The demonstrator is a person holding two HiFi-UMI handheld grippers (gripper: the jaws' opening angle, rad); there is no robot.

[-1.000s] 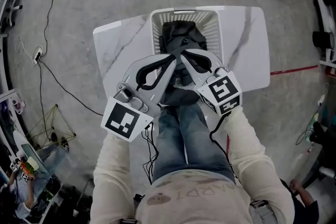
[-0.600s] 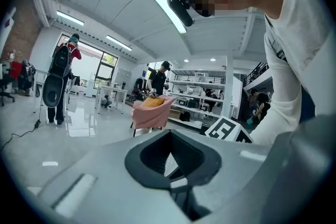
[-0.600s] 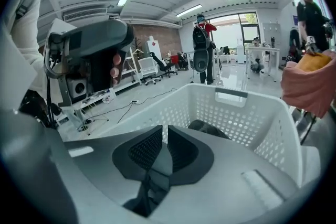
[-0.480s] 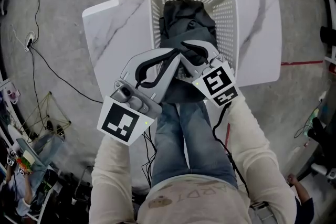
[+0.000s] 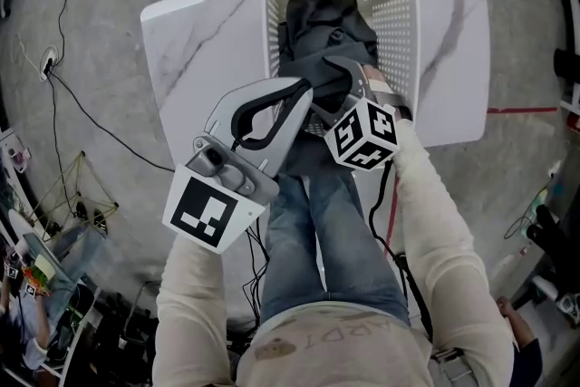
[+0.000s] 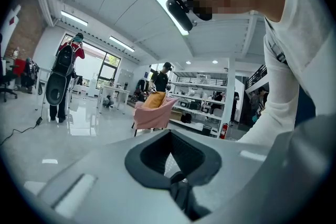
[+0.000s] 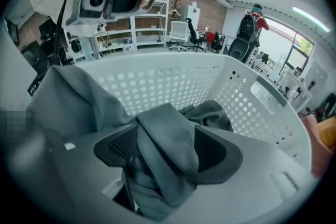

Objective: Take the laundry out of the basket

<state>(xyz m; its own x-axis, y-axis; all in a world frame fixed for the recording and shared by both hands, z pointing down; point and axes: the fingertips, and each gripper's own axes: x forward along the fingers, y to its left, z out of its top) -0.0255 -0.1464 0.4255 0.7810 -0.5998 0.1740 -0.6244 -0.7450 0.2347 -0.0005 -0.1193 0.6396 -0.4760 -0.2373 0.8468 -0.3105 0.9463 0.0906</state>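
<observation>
Dark garment (image 5: 322, 24) held by both grippers, most of it lying in the laundry basket (image 5: 410, 23)

Head view: the white perforated laundry basket stands on a white marble-look table (image 5: 195, 41) with the dark garment heaped inside, and the left gripper (image 5: 304, 91) and right gripper (image 5: 344, 86) meet at the heap's near edge. Left gripper view: the left gripper (image 6: 178, 189) has its jaws pressed together at the tips, apparently nipping a dark sliver of cloth, and basket holes show through the loop. Right gripper view: the right gripper (image 7: 157, 165) is clamped on a thick fold of the dark garment (image 7: 168, 139), whose other end trails into the laundry basket (image 7: 173, 86). The lift looks to be the step in hand. Raise both grips together, high enough for the trailing cloth to clear the rim, and hold firmly so the fold cannot slide out.
</observation>
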